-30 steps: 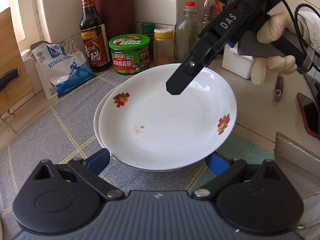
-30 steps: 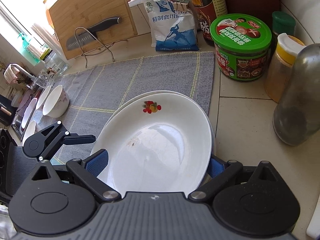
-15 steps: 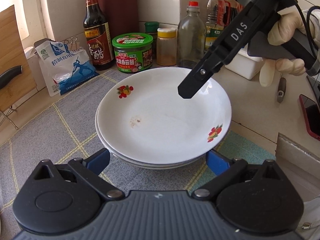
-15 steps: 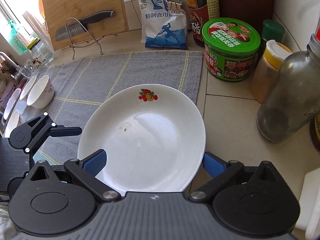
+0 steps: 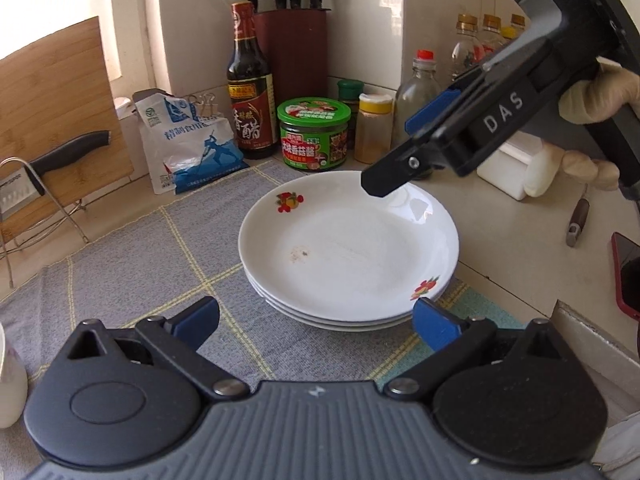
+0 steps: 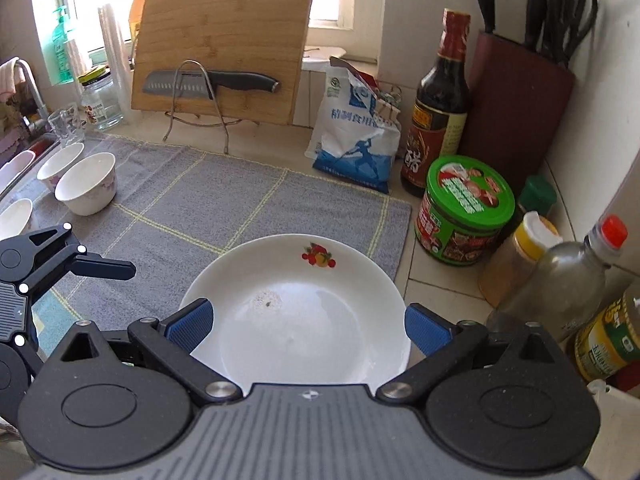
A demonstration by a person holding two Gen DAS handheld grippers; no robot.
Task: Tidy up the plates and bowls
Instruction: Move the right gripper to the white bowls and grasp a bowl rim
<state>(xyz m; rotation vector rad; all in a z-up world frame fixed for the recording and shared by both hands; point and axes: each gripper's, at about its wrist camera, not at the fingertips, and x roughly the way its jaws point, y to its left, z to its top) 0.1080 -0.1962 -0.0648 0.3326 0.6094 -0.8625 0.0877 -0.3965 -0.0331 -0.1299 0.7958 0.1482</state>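
Observation:
A stack of three white plates with fruit prints rests on the right end of the grey mat; it also shows in the right wrist view. My left gripper is open and empty, just short of the stack's near rim. My right gripper is open and empty above the stack's right side; it shows in the left wrist view as raised off the plates. Several white bowls stand at the mat's far left.
Behind the plates stand a green jar, a dark sauce bottle, a salt bag, a yellow-capped jar and a glass bottle. A cutting board with a knife leans at the back. A phone lies right.
The top plate was tilted and held up; it now lies flat on the stack. Both grippers have let go and drawn back, the right one rising.

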